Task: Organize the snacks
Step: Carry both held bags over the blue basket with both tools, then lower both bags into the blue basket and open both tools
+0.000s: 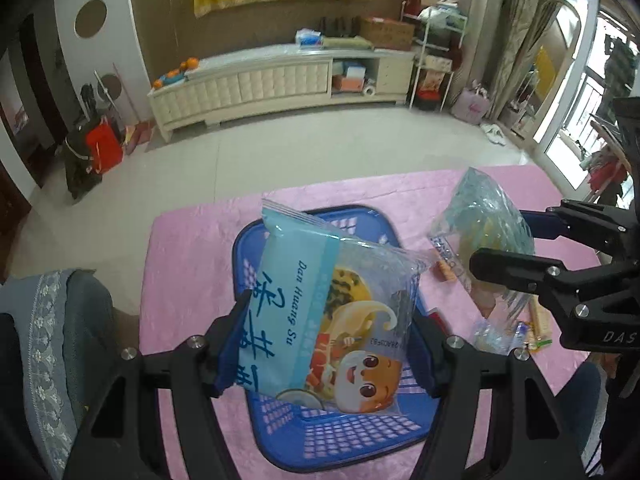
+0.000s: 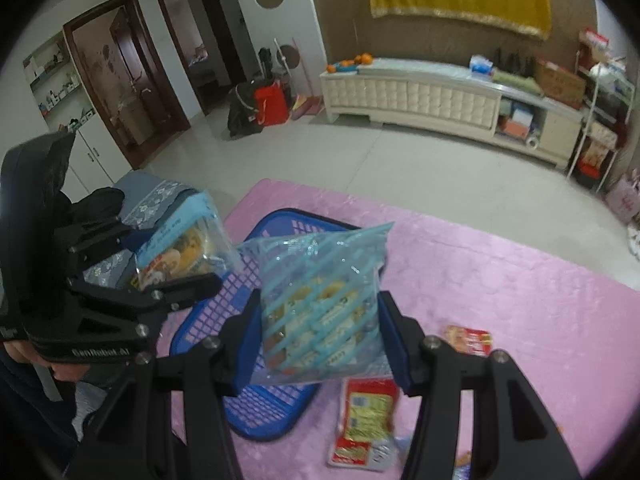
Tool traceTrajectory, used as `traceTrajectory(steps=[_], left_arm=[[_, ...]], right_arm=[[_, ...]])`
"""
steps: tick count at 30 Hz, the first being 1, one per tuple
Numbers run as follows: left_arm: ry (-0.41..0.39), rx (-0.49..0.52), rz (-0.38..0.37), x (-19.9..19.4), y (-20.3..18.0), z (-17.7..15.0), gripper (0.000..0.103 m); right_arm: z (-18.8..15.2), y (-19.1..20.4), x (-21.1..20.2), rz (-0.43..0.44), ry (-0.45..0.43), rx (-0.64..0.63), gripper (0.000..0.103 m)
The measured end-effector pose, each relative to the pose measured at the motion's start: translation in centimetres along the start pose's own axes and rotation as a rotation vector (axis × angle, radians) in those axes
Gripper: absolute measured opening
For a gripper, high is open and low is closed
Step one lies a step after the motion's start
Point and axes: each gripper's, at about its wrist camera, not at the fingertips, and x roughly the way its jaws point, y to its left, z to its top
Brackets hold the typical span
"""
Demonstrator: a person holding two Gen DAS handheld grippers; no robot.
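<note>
We are holding two snack packs above the table. Our left gripper (image 1: pixel 332 344) is clenching a blue cartoon pack (image 1: pixel 332 312) over the blue basket (image 1: pixel 352 436) — the pack is tilting, its far end raised. Our right gripper (image 2: pixel 320 344) is grasping a clear striped bag (image 2: pixel 320 304) beside the basket's right edge, above the pink cloth (image 2: pixel 500 272). A red-and-yellow packet (image 2: pixel 366 420) and a small red packet (image 2: pixel 468 340) are lying on the cloth — near the right gripper.

Basket (image 1: pixel 256 240) floor mostly hidden under cartoon bag (image 1: pixel 332 320). Beside basket, red-yellow packet (image 2: pixel 360 420) blurred, print unreadable, lower corner behind right gripper finger. Small red pack (image 2: pixel 470 340) too small to read.
</note>
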Motion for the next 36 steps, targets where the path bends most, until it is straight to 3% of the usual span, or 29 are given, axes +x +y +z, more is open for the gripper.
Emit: traceTrajectory(steps=[7,15,18,22,24,25,27,33,36], left_arm=[[0.039,-0.052,-0.009,3.2,3.0,0.5,0.066],[0.062,-0.073,-0.042,5.7,4.4,2.0,0.067],[0.069,-0.084,-0.052,6.3,4.9,2.0,0.067],[0.056,-0.078,-0.059,6.5,5.3,2.3,0.073],[0.045,-0.08,-0.045,6.4,5.4,2.5,0.079],[0.047,-0.08,-0.041,6.4,5.3,2.5,0.079],[0.054,-0.078,-0.033,6.4,5.2,2.3,0.079],[0.034,-0.054,-0.03,4.4,4.2,0.8,0.079],[-0.001,-0.013,0.011,2.7,2.8,0.4,0.079]], right_arm=[[1.3,0.0,5.5,-0.011,0.081,-0.007,0.059],[1.8,-1.0,7.5,-0.023,0.115,0.022,0.059],[1.7,-0.8,7.5,-0.087,0.101,-0.008,0.06],[1.8,-1.0,7.8,-0.055,0.109,0.011,0.062],[2.2,-1.3,8.1,-0.06,0.11,0.014,0.069],[2.2,-1.5,8.0,-0.063,0.106,0.026,0.08],[2.4,-1.5,8.0,-0.084,0.092,0.047,0.089],[1.8,-1.8,6.1,-0.108,0.075,0.07,0.091],[1.2,-1.8,4.7,-0.117,0.072,0.077,0.092]])
